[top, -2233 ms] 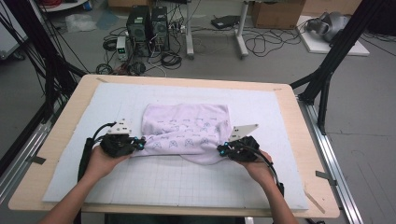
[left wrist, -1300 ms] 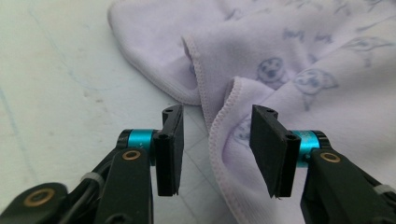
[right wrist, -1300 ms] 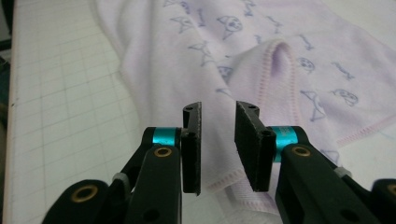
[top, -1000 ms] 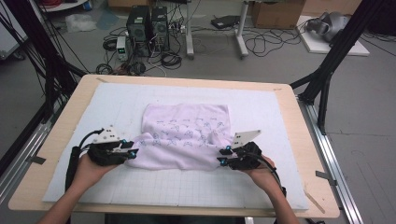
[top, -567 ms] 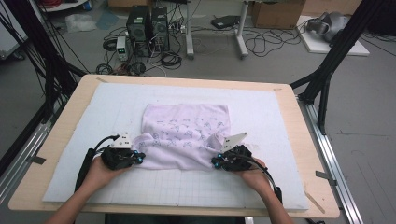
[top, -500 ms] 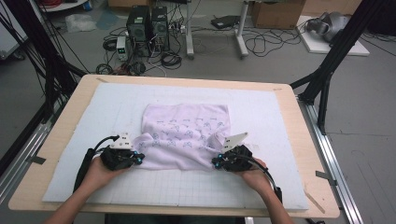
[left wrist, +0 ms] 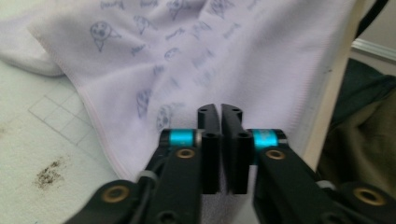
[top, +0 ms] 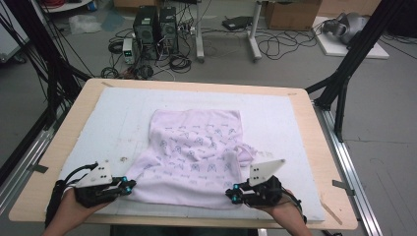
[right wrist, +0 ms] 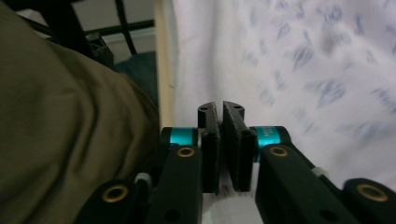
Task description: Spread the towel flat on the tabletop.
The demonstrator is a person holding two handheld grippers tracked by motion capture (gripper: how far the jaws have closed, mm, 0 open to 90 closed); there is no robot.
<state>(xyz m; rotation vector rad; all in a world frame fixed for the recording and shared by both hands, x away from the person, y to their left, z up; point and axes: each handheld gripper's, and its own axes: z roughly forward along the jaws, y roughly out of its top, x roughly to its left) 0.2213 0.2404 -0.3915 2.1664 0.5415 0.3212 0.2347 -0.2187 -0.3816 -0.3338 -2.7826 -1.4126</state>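
A lilac cloth (top: 196, 152) with small printed figures lies spread on the white mat (top: 113, 123). Its near hem is drawn close to the table's front edge. My left gripper (top: 129, 187) is at the cloth's near left corner. In the left gripper view the cloth (left wrist: 210, 60) passes into the slit of this gripper (left wrist: 220, 109), whose jaws stand almost together. My right gripper (top: 231, 194) is at the near right corner, its jaws (right wrist: 222, 108) likewise nearly together with cloth (right wrist: 303, 70) pinched low between them. Both pairs of jaws have just been opening slightly.
The wooden table (top: 324, 147) ends just behind both hands. A dark stain (left wrist: 49, 172) marks the mat near the left gripper. The person's olive clothing (right wrist: 70, 140) is close to the right gripper. Computer towers (top: 155, 27) and cables sit on the floor beyond.
Both grippers have moved back toward the near edge of the table. The cloth's near hem came with them, so the cloth now lies stretched longer and flatter.
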